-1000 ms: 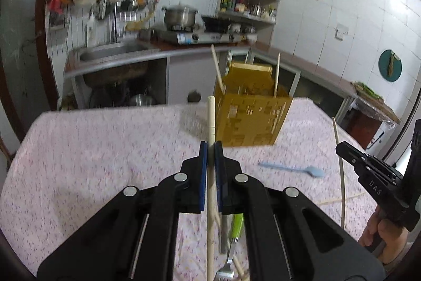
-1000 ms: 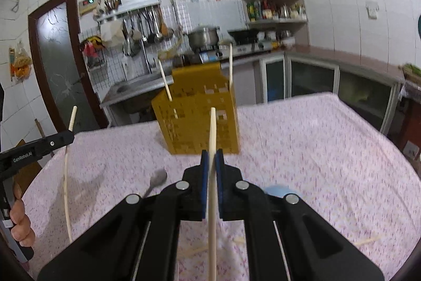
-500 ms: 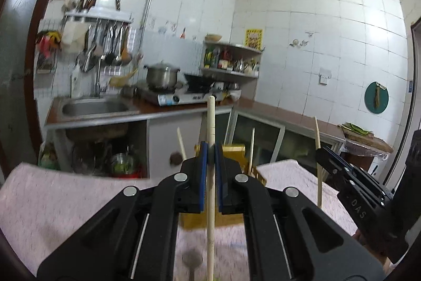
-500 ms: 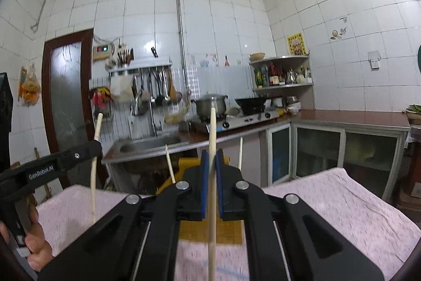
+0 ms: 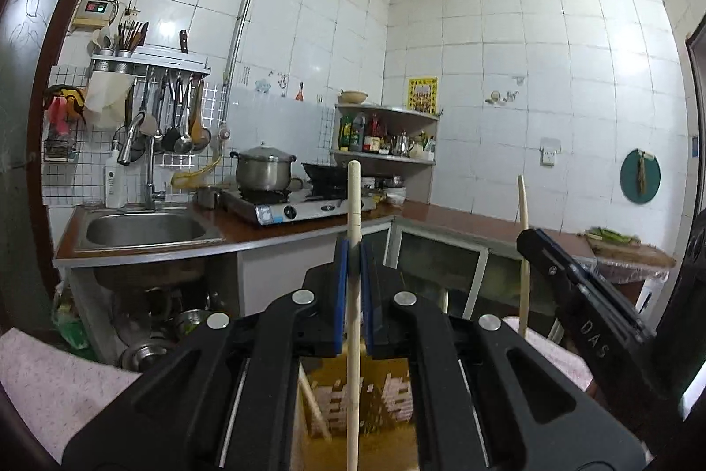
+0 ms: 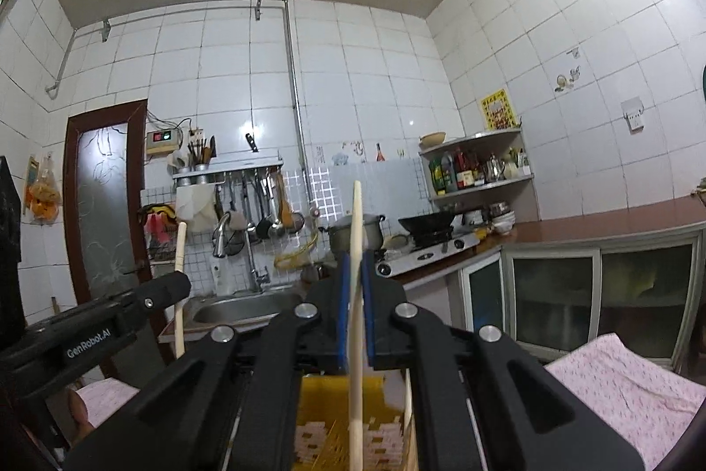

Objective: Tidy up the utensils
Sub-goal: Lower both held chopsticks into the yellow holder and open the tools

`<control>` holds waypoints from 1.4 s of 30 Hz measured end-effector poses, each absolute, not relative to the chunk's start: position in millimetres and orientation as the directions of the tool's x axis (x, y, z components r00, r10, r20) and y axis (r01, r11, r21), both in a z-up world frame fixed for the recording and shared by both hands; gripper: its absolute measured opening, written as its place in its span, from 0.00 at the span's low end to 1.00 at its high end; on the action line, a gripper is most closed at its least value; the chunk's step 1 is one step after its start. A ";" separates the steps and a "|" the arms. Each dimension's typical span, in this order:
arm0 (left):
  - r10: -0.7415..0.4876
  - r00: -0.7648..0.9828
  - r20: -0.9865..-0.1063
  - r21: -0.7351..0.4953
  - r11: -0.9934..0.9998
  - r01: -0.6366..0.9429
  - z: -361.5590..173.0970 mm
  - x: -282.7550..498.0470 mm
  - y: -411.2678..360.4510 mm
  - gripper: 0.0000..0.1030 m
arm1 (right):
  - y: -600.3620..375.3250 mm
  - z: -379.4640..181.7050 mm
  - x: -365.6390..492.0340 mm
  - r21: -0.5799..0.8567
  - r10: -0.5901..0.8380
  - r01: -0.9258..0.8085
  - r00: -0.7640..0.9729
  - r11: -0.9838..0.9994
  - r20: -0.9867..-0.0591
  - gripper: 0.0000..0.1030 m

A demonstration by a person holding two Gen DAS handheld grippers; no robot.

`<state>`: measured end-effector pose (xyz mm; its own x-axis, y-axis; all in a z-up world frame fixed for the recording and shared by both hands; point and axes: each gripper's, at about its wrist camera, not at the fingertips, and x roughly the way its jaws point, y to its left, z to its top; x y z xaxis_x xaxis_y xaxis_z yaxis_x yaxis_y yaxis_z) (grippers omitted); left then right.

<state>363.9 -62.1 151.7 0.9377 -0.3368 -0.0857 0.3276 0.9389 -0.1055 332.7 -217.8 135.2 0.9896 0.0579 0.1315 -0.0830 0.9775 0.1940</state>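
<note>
both grippers [image 5: 351,259] [image 6: 355,272] clamp chopsticks [image 5: 353,206] [image 6: 356,224]

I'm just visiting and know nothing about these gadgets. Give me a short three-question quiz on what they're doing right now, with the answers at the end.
1. True or false: the left gripper is clamped on a pale wooden chopstick that stands upright.
2. Multiple choice: what shows below the right gripper, which holds another pale wooden chopstick? A) a steel pot B) a yellow perforated plastic basket C) a blue spoon
3. Fill in: the table under the basket is covered by a ____ floral cloth.

Key: 1 true; 2 B; 3 pink.
</note>
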 end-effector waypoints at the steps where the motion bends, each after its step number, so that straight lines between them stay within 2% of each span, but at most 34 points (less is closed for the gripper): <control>1: -0.342 0.937 -0.076 -0.107 0.937 0.333 155.1 367.8 -63.8 0.04 | -219.3 138.2 337.6 0.199 0.051 -0.079 0.988 0.977 0.146 0.06; 7: -0.348 0.938 0.010 -0.082 0.934 0.347 168.7 385.2 -76.3 0.04 | -212.7 146.4 363.4 0.187 0.038 -0.073 0.982 0.980 0.184 0.06; 11: -0.352 0.936 0.021 -0.082 0.932 0.353 161.4 393.4 -79.4 0.04 | -208.4 138.8 375.2 0.168 0.047 -0.081 0.980 0.982 0.194 0.06; 26: -0.368 0.924 -0.104 -0.113 0.927 0.357 104.5 410.3 -71.9 0.04 | -204.2 95.9 383.9 0.148 0.064 -0.084 0.989 0.985 0.134 0.06; 42: -0.400 0.904 -0.152 -0.097 0.916 0.389 88.5 391.5 -66.7 0.04 | -198.9 65.7 378.4 0.115 0.072 -0.078 0.996 0.990 0.053 0.06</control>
<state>391.5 -66.7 88.5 0.9040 -0.3995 -0.1521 0.3885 0.9163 -0.0973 378.4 -198.9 65.7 0.9960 0.0724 0.0527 -0.0780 0.9902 0.1154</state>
